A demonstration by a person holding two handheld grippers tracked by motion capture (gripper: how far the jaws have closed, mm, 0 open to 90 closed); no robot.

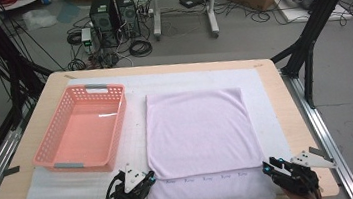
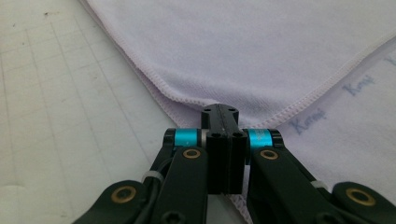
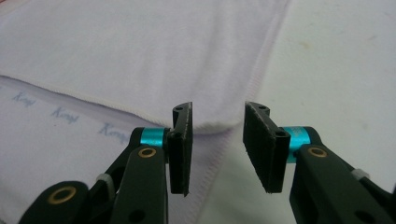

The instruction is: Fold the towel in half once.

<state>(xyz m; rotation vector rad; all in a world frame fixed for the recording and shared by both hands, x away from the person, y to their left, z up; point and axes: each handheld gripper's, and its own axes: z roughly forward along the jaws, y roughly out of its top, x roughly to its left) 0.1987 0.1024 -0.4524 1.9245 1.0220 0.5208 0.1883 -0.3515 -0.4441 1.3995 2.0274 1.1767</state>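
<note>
A pale lilac towel (image 1: 198, 127) lies folded on the white mat, its lower layer with blue lettering sticking out towards me. My left gripper (image 1: 150, 178) sits at the fold's near left corner. In the left gripper view its jaws are pressed together (image 2: 219, 112), and the towel's (image 2: 257, 46) top-layer corner runs in under their tips. My right gripper (image 1: 268, 167) is at the near right corner. Its jaws stand apart (image 3: 217, 116), with the towel's (image 3: 116, 56) rounded fold corner just ahead between them, untouched by the pads.
A pink plastic basket (image 1: 122, 115) with nothing in it stands on the left of the white mat (image 1: 265, 99). The wooden table's (image 1: 289, 117) near edge is right under both hands. Black frame struts, cables and computers are on the floor beyond.
</note>
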